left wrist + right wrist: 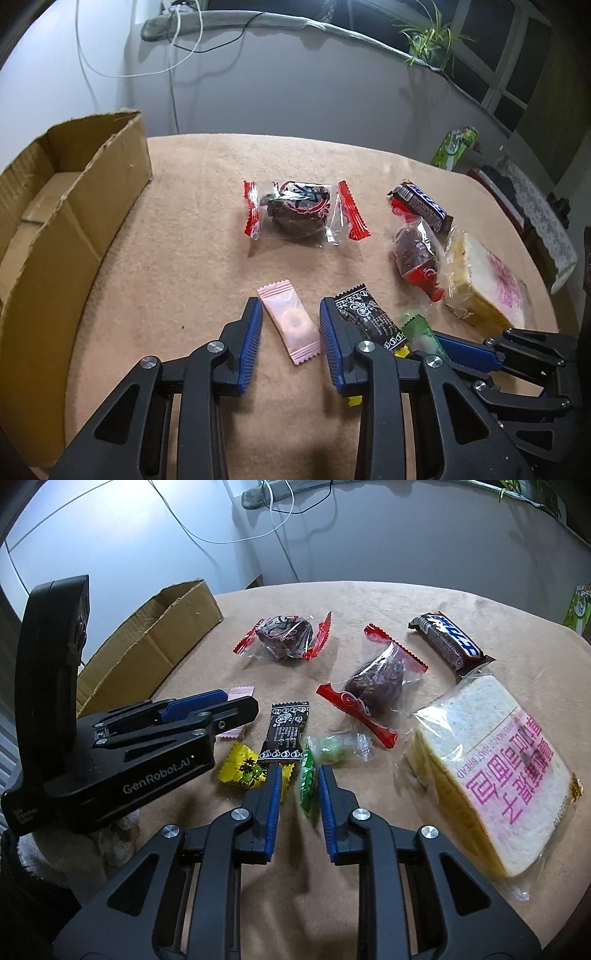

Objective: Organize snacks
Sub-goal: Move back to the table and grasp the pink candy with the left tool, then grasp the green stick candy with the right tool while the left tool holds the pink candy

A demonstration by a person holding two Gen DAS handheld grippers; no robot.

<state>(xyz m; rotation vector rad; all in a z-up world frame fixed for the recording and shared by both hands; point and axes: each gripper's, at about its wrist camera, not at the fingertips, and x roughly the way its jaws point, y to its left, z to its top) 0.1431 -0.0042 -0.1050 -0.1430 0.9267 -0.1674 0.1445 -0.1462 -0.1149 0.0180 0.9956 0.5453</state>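
- Angling steeply down, left tool (290,319) straddles the pink candy (291,326), pads spread, not touching.
- Right tool (297,784) likewise straddles the green candy (308,786).
- Both candies lie on the tan table (184,221), cardboard box (74,192) at its left.

A white cable (173,66) and a black cable (221,44) hung down the pale wall (295,92). A spider plant (428,37) sat on the grey ledge (258,20) beside a window (509,74). A green carton (452,147) stood beyond the table's far edge.
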